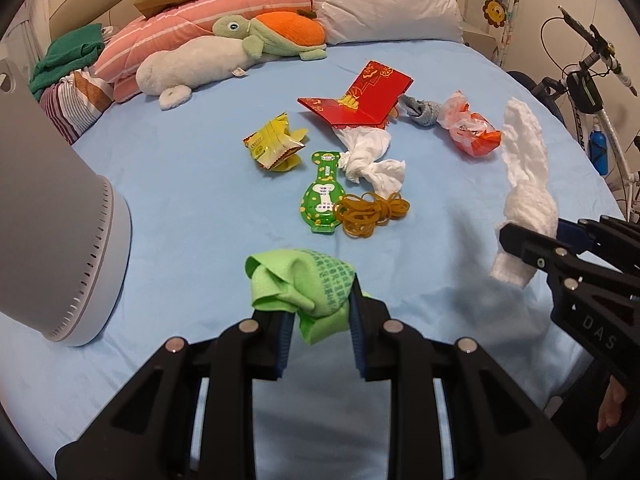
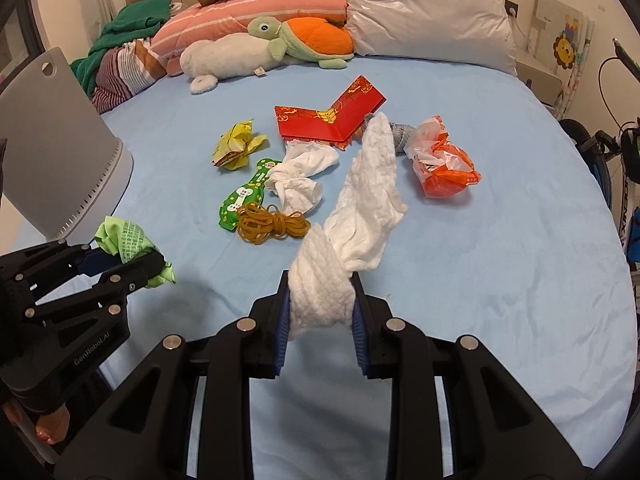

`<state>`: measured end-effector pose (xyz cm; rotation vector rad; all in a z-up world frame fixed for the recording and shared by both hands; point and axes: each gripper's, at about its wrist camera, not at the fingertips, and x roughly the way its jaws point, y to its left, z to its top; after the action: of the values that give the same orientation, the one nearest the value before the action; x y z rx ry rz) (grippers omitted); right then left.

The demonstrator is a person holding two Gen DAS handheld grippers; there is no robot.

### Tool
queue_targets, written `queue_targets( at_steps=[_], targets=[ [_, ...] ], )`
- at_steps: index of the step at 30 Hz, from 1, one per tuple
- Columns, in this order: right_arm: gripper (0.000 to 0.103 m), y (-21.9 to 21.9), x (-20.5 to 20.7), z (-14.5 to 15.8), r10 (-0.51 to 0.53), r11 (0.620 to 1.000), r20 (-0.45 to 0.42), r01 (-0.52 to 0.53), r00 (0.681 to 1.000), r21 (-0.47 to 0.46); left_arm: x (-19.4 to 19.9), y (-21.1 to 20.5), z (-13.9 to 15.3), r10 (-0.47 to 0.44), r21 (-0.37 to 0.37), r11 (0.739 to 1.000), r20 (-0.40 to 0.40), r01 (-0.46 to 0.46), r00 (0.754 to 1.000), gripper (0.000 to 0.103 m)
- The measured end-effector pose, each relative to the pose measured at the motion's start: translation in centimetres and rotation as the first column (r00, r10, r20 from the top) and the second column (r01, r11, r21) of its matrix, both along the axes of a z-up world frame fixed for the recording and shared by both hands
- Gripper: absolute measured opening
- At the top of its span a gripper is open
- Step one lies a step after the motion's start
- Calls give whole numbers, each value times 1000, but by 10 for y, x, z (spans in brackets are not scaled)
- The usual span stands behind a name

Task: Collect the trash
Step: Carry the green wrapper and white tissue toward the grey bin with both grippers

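Observation:
My left gripper (image 1: 318, 316) is shut on a crumpled green paper (image 1: 304, 286), held above the blue bed sheet (image 1: 180, 200); it also shows in the right wrist view (image 2: 128, 240). My right gripper (image 2: 320, 304) is shut on a long white paper towel (image 2: 360, 200) that sticks up from the jaws; the towel shows in the left wrist view (image 1: 524, 176). On the sheet lie a yellow wrapper (image 1: 274, 146), a green packet (image 1: 322, 196), rubber bands (image 1: 372, 210), a knotted white tissue (image 1: 370, 156), a red envelope (image 1: 360, 98) and an orange-white bag (image 1: 472, 128).
A grey-white bin (image 1: 60, 216) stands at the left on the bed, close to my left gripper. Plush toys (image 1: 224, 52), pillows (image 1: 380, 0) and clothes (image 1: 68, 60) lie at the head of the bed. A grey sock (image 1: 424, 110) lies by the envelope. A bicycle (image 1: 592, 92) stands at the right.

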<state>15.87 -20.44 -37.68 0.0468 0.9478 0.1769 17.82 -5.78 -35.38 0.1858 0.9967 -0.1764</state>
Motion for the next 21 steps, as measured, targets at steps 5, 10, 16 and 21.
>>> queue_targets(
  at_steps=[5, 10, 16, 21],
  targets=[
    [25, 11, -16, 11, 18, 1000, 9, -18, 1000, 6, -10, 16, 11, 30, -1, 1000, 10, -30, 999, 25],
    [25, 31, -23, 33, 60, 998, 43, -61, 997, 12, -21, 42, 27, 70, -8, 998, 31, -70, 997, 25],
    [25, 70, -23, 69, 154, 988, 104, -156, 983, 15, -31, 81, 55, 135, -8, 991, 87, -135, 987, 25],
    [25, 111, -21, 104, 243, 968, 153, -249, 958, 22, -38, 121, 89, 195, -16, 981, 144, -195, 970, 25]
  ],
)
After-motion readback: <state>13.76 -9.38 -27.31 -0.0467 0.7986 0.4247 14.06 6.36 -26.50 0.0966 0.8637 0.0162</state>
